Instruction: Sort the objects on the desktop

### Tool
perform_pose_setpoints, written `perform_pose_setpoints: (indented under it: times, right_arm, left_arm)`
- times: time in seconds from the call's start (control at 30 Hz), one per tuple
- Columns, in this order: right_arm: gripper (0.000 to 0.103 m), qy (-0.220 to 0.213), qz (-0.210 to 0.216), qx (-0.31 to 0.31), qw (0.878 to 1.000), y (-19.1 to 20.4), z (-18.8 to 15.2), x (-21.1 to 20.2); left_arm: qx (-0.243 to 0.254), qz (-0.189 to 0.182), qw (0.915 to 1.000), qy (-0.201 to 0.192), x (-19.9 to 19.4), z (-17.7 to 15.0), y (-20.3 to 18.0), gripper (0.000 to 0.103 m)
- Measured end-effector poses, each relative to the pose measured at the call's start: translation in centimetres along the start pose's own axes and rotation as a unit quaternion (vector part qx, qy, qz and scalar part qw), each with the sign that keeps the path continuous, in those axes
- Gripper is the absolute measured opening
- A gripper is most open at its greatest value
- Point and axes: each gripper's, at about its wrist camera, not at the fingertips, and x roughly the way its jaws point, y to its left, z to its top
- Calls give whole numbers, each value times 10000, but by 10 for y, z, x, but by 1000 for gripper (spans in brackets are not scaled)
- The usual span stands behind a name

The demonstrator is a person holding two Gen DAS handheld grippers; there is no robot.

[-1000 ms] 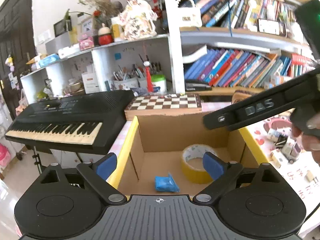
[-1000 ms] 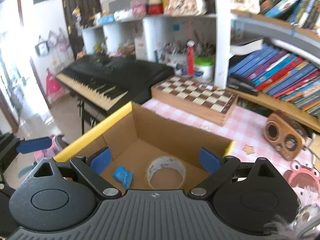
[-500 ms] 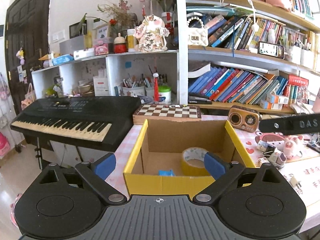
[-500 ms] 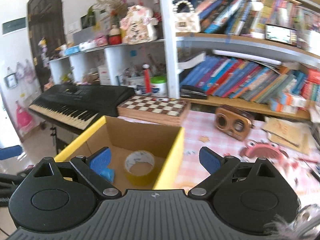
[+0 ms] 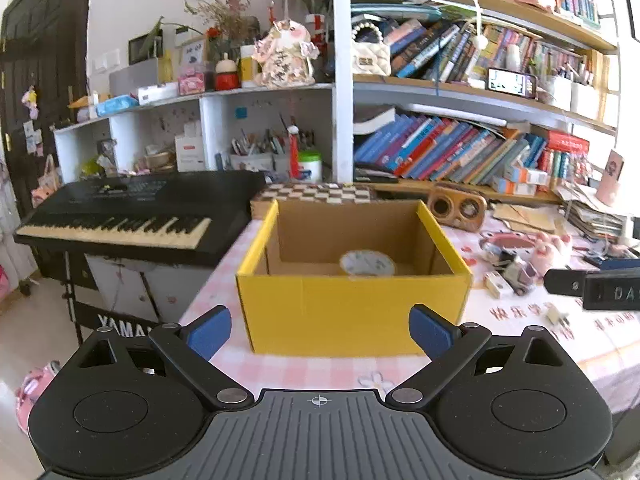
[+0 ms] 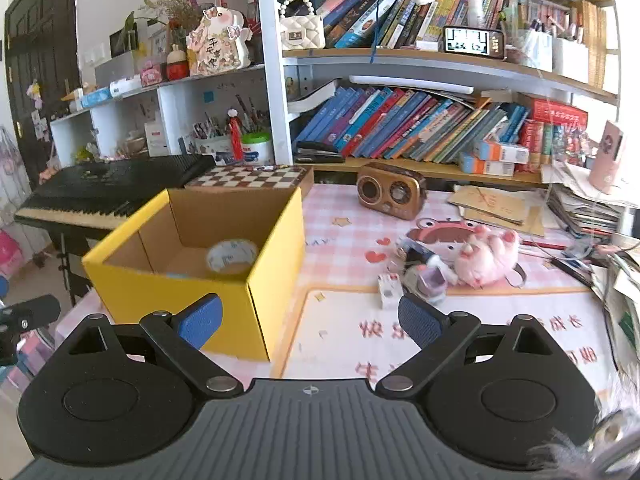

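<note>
Left gripper (image 5: 320, 330) and right gripper (image 6: 308, 320) both wide apart, empty. Box (image 5: 352, 312) mid-frame, tape (image 6: 232, 255) inside it.

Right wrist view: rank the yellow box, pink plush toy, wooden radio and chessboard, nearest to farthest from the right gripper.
From the right gripper:
1. Yellow box, just ahead, left.
2. Pink plush toy, ahead, right.
3. Wooden radio and chessboard, far back; too close to call.
</note>
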Motion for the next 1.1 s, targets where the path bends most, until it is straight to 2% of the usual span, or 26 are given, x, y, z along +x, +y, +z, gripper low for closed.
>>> perform_pose_setpoints:
  times: [0.3,0.47,0.7,1.1]
  right_arm:
    - [95,275,-105,91,9995,9,-39,-22]
    - [95,338,-112,34,9994,13,-48,-31]
    - [95,596,-185,19,9981,14,-59,-36]
    - [95,778,-469,133,9958,2,-67,-43]
  left_arm:
    - [-6,-70,9999,144,-16,-28,-11,97]
    - [131,-137,9992,354,-18,-40,-18,97]
    - [263,-482,9974,468,-18,-45,-28,97]
    - [445,-951,9928,571,-12,-48,-47,97]
